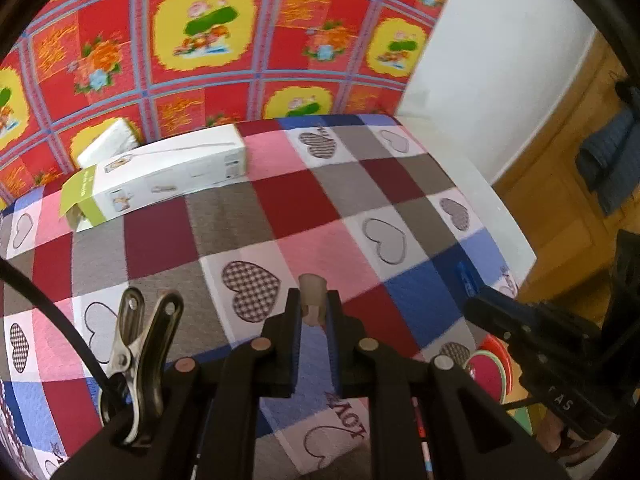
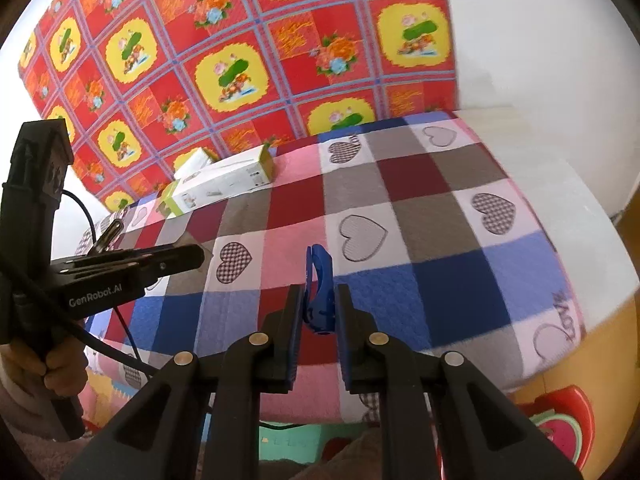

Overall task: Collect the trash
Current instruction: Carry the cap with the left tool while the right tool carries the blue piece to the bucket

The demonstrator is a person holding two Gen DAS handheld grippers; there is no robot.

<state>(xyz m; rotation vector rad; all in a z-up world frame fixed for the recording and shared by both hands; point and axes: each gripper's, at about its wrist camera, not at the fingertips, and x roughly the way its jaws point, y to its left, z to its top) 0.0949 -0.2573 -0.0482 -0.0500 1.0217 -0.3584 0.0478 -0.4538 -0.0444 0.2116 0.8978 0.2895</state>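
We see our left gripper with its jaws nearly together, pinching a small pale translucent cap-like piece that sticks out past the fingertips, above the near edge of the checked heart-patterned quilt. Our right gripper has its jaws narrowly parted around a flat blue plastic piece, which stands upright between the pads, also over the near edge. A long white cardboard box with green ends lies at the far left corner, a smaller white box just behind it, against the red and yellow floral cloth.
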